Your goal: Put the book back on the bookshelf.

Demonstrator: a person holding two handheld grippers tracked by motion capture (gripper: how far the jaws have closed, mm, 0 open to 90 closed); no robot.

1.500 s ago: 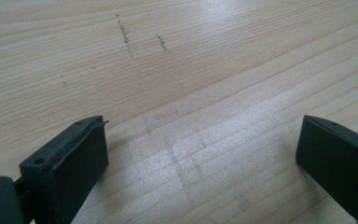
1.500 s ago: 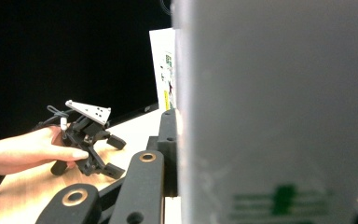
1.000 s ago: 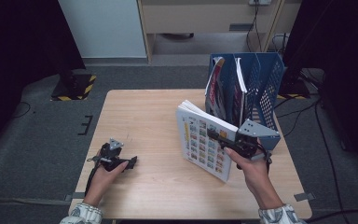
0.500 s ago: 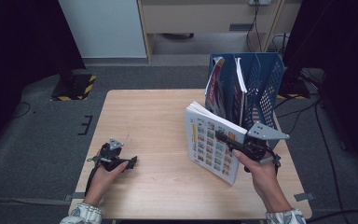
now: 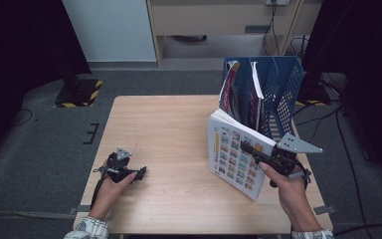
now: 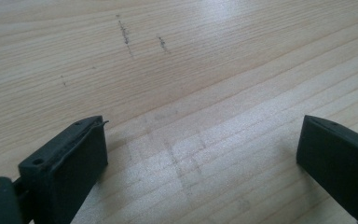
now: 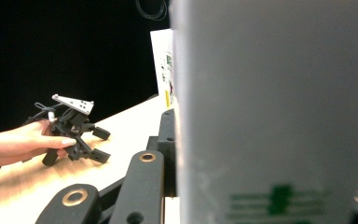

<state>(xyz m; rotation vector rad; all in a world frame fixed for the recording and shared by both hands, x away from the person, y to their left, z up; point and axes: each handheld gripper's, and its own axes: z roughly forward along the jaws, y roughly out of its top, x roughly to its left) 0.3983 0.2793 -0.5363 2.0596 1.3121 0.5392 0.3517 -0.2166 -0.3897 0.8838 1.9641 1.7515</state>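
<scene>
The booklet [image 5: 235, 152], white with rows of small coloured pictures on its cover, stands tilted in the air just in front of the blue file rack [image 5: 278, 92], its top edge leaning toward the rack and its lower corner close above the tabletop [image 5: 174, 129]. The right gripper [image 5: 248, 148] grasps it: its fingers are clenched on the booklet's edge nearest the person, and in the right gripper view the pale cover [image 7: 270, 112] fills the space beside the black finger [image 7: 168, 140] pressed flat against it. The right hand [image 5: 288, 186] holds that gripper on the near side of the rack.

The rack stands at the far right corner of the tabletop and already carries several magazines [image 5: 231, 94] upright in its slots.

Well away from the rack, toward the near left of the tabletop, the left gripper [image 5: 138, 173] rests low over the wood in the left hand [image 5: 110, 186]. Its fingers [image 6: 65, 158] are released, spread wide with bare wood grain between them.
</scene>
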